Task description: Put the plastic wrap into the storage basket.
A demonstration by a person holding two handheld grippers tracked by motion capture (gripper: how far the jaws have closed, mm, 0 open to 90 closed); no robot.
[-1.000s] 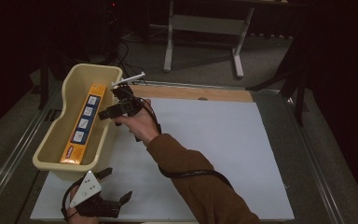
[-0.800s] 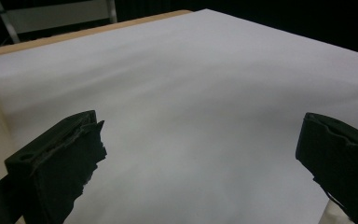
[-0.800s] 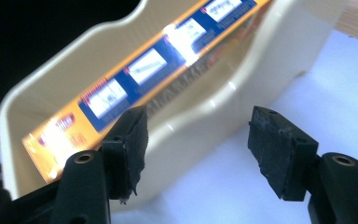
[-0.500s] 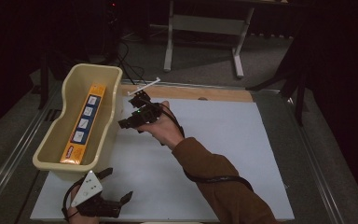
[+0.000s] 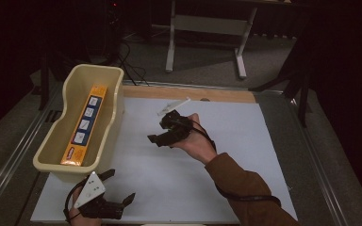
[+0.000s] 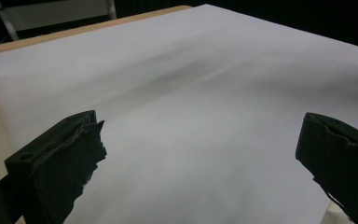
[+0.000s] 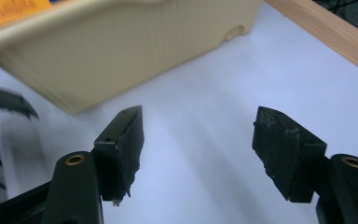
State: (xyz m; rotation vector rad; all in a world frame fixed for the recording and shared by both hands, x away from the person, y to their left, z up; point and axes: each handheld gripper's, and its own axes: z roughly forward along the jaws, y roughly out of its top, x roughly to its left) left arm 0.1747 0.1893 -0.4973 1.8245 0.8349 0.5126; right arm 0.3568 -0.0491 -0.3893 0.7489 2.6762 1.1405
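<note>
The right gripper [image 7: 198, 149] has its jaws spread wide with nothing but bare white sheet [image 7: 223, 112] between them. Ahead of its fingertips [image 7: 128, 135] and to their left in the right gripper view stands the cream wall of the tub [image 7: 121, 51], near but apart from them. The orange box [image 5: 84, 125] lies lengthwise on the tub's floor, beyond that wall and wholly inside the rim.

The left gripper [image 6: 200, 154] is also released, its jaws far apart over the same sheet and empty. In the high view it rests low at the near edge of the sheet, just in front of the tub's near end, with the grey plate [image 5: 88, 189] on top of it.

From here, I judge the main risk to be the right hand's travel. It hovers tilted above the sheet, and a careless sweep toward the tub could catch the rim with an open jaw and shove or tip the light plastic. The left gripper sits close enough to the near wall to nudge it when lifted. The sheet could also wrinkle if a jaw drags on it.

Count: two grippers, one tub, one box in it, one white sheet, and one wooden strip [image 5: 188, 92] along the sheet's far edge.
</note>
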